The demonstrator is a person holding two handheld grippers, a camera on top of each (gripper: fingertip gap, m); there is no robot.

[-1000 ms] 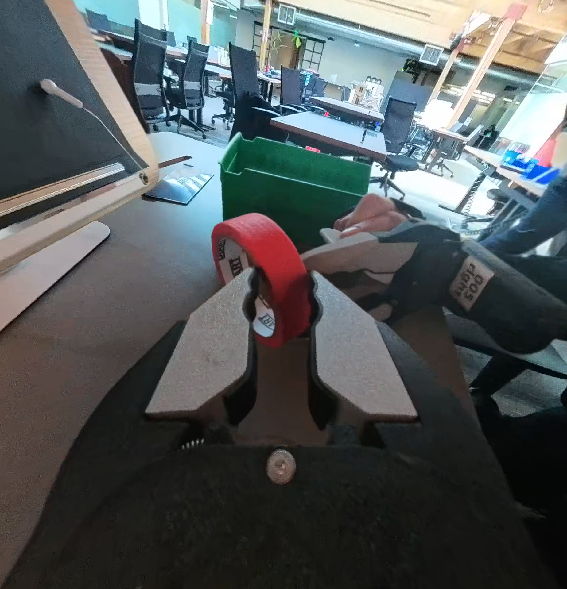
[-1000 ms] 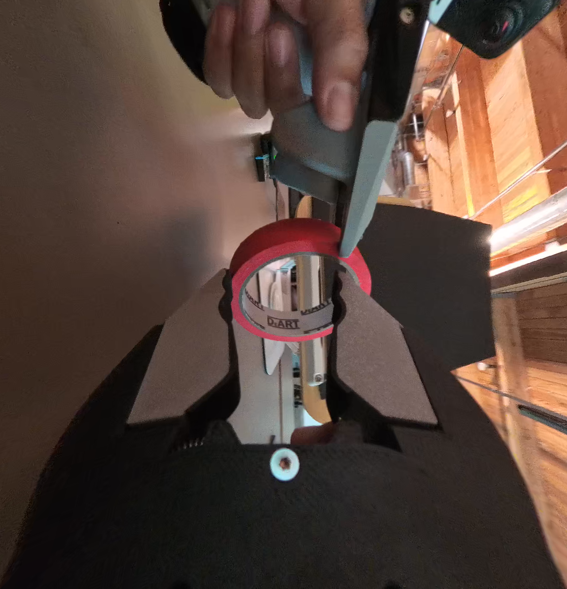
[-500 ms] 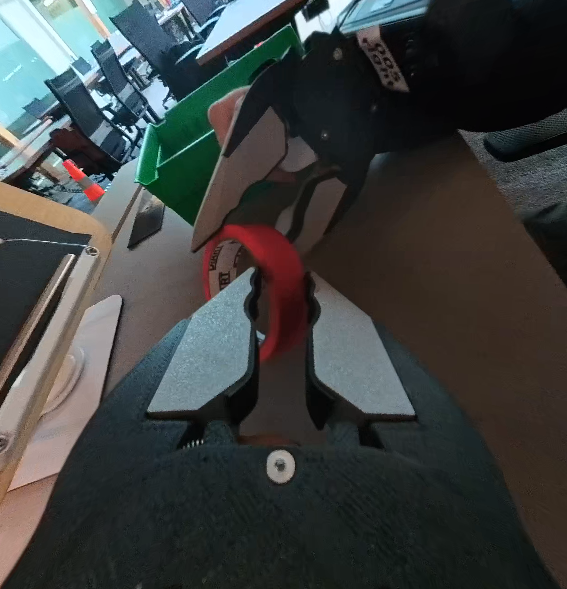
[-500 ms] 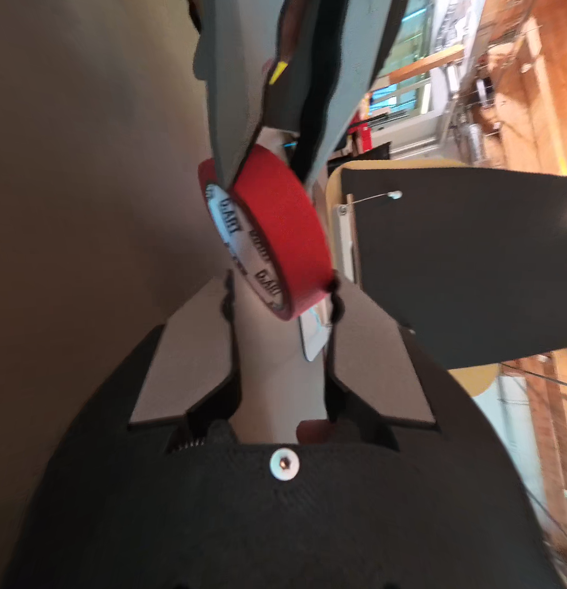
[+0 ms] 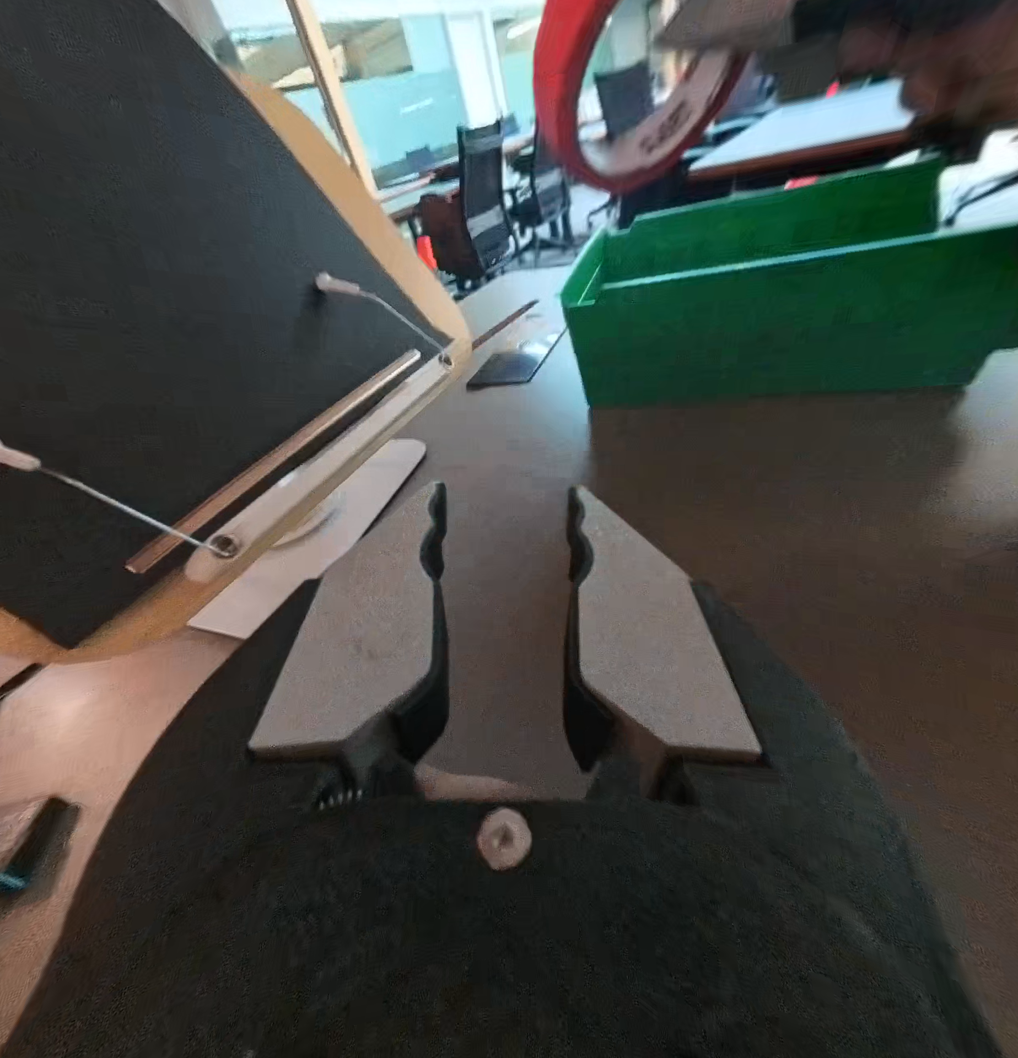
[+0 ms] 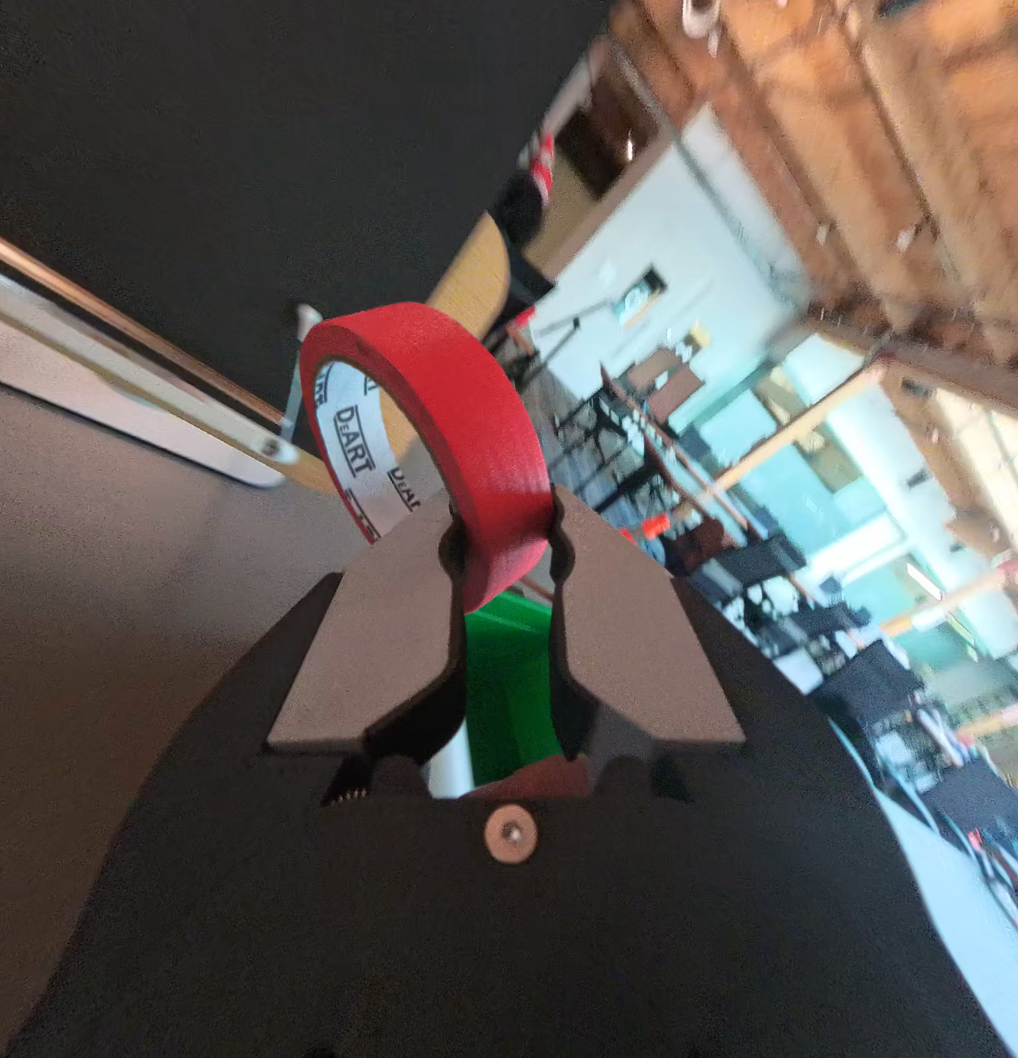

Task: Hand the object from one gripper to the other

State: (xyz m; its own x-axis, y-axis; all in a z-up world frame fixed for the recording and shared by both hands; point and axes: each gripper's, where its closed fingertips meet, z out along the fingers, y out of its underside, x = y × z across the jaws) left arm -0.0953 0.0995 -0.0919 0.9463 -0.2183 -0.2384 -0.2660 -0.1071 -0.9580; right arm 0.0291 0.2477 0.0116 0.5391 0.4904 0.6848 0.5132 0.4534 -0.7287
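The tape roll has left the left claw, which now gapes empty above the counter. The right claw pinches its band, so the handover looks done.

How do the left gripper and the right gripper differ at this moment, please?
The left gripper is open with nothing between its fingers; the right gripper is shut on the red tape roll. The left gripper points low along the dark table; the right gripper is raised above the green bin. Both have grey fingers on black bodies.
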